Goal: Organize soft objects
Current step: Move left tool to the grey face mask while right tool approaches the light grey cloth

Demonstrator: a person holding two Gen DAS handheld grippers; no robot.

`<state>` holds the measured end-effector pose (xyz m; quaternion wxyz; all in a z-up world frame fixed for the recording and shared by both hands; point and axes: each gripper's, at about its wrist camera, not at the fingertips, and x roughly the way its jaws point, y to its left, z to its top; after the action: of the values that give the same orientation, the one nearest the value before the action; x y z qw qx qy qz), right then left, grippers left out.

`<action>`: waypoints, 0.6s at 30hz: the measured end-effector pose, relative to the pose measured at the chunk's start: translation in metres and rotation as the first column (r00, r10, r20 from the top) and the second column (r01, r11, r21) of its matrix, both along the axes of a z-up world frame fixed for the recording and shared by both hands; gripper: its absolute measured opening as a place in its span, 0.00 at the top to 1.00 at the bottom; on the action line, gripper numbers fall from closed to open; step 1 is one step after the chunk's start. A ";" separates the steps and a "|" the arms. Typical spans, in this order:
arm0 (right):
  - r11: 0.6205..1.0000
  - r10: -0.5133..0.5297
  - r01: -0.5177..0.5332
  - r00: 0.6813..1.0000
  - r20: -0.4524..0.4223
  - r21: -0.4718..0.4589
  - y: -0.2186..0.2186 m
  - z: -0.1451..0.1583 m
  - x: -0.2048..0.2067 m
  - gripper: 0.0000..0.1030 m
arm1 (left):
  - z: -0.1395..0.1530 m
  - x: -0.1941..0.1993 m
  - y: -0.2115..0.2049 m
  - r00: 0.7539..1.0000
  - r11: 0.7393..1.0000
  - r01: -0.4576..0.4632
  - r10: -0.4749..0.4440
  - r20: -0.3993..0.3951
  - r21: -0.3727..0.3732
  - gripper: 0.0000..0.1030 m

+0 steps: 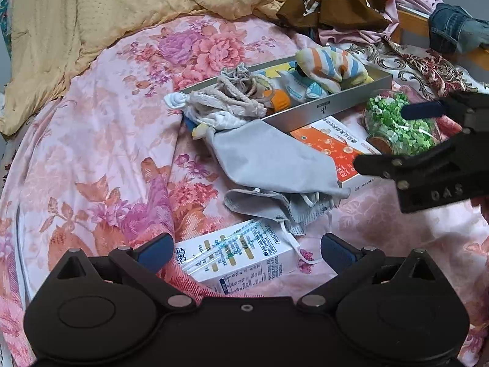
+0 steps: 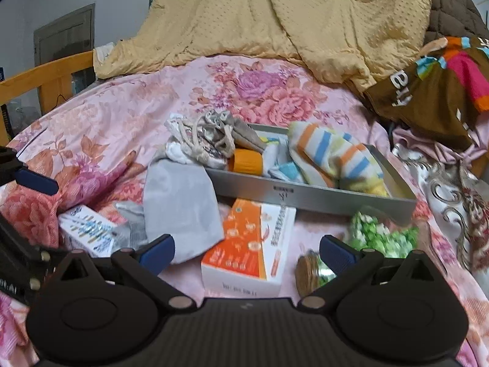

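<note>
A grey tray (image 1: 318, 111) (image 2: 305, 195) on the floral bedspread holds striped socks (image 1: 333, 64) (image 2: 336, 153), a beige drawstring pouch (image 1: 238, 87) (image 2: 211, 137) and an orange-capped item (image 1: 276, 99) (image 2: 246, 159). A grey cloth (image 1: 269, 156) (image 2: 180, 205) hangs from the tray's left end, over a grey face mask (image 1: 275, 206). My left gripper (image 1: 244, 249) is open and empty above a white box (image 1: 235, 257). My right gripper (image 2: 246, 249) is open and empty over an orange box (image 2: 250, 244); it also shows in the left wrist view (image 1: 397, 136).
A jar of green pieces with a cork lid (image 1: 397, 128) (image 2: 376, 238) lies right of the orange box (image 1: 333, 150). A yellow quilt (image 1: 122, 6) (image 2: 275, 15) and piled clothes (image 1: 336, 0) (image 2: 434, 91) lie at the back. A wooden bed rail (image 2: 45, 76) runs left.
</note>
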<state>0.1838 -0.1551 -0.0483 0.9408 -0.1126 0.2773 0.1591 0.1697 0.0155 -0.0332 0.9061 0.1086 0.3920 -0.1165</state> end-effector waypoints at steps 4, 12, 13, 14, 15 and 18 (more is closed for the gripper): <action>1.000 0.010 -0.010 1.000 -0.004 -0.004 0.004 -0.003 0.012 0.00 | -0.005 0.007 -0.001 1.000 1.000 0.008 -0.008 -0.007 0.011 0.01; 0.998 0.033 -0.032 0.999 -0.032 0.048 0.008 -0.007 0.036 0.00 | -0.013 0.018 -0.002 0.998 0.998 0.064 -0.064 -0.023 -0.003 0.01; 0.998 0.037 -0.035 0.999 -0.033 0.054 0.008 -0.007 0.038 0.00 | -0.014 0.020 -0.001 0.997 0.998 0.068 -0.069 -0.032 -0.012 0.01; 0.997 0.042 -0.040 0.998 -0.035 0.061 0.009 -0.007 0.040 0.00 | -0.016 0.021 -0.001 0.997 0.997 0.071 -0.071 -0.035 -0.022 0.01; 0.997 0.048 -0.045 0.998 -0.039 0.067 0.010 -0.007 0.041 0.00 | -0.017 0.022 0.000 0.997 0.997 0.072 -0.073 -0.034 -0.031 0.01; 0.995 0.071 -0.067 0.997 -0.043 0.077 0.013 -0.008 0.045 0.00 | -0.019 0.026 0.002 0.997 0.996 0.079 -0.080 -0.024 -0.052 0.01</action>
<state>0.2286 -0.1417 -0.0560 0.9318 -0.0830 0.2884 0.2044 0.1955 0.0178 -0.0525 0.8981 0.0996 0.3959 -0.1637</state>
